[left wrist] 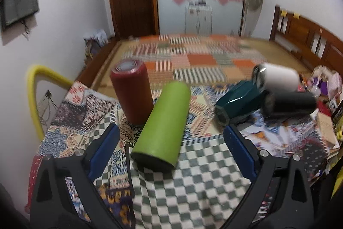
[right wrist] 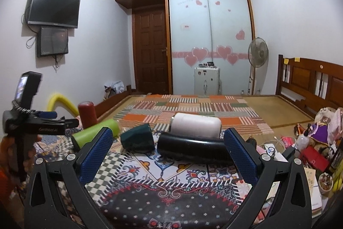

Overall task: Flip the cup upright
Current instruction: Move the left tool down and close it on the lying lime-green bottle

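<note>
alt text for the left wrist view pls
The open left gripper faces a green cup lying on its side on a patterned cloth. A red cup stands behind it; teal, white and black cups lie at right.

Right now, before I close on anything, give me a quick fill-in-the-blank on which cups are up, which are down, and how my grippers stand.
1. The only cup standing on end is the ____ one, beside the green cup.
2. The green cup lies on its side between the fingers of the ____ gripper.
3. The white cup lies just behind the ____ cup, both on their sides.
4. Both the left gripper and the right gripper have their jaws ____.

Missing words: red; left; black; open
</note>
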Demonstrator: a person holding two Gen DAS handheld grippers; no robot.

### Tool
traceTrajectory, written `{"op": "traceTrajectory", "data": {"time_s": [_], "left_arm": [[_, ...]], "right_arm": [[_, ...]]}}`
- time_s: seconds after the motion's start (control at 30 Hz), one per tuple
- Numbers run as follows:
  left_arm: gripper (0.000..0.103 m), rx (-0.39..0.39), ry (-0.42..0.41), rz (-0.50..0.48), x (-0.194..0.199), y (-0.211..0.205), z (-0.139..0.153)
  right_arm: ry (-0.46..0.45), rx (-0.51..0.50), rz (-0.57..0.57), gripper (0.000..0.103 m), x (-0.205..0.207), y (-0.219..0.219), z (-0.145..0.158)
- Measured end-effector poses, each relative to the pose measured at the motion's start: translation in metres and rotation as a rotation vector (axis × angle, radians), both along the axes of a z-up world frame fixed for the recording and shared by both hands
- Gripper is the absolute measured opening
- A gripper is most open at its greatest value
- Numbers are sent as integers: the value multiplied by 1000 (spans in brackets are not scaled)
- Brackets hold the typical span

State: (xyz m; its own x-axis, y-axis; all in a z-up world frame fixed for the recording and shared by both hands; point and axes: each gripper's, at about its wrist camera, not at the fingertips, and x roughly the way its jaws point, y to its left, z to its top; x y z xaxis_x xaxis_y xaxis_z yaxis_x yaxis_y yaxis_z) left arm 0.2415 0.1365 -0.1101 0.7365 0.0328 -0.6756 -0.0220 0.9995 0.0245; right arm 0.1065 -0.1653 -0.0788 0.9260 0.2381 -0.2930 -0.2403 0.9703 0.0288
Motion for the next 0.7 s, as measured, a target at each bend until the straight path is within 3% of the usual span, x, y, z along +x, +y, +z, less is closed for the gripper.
{"op": "traceTrajectory", "data": {"time_s": [0.27,0.53,0.7], "left_arm": [[90,-47,245,-37,67,22,-39],[89,-81,380,-56,94,19,-56],[79,-89,450,-37,101,18,-74]], "right_arm": [[51,-22,-2,103,27,0,-15],[99,-3,5,103,46,-2,-34],[122,10,5,103,51,-5,-38]]}}
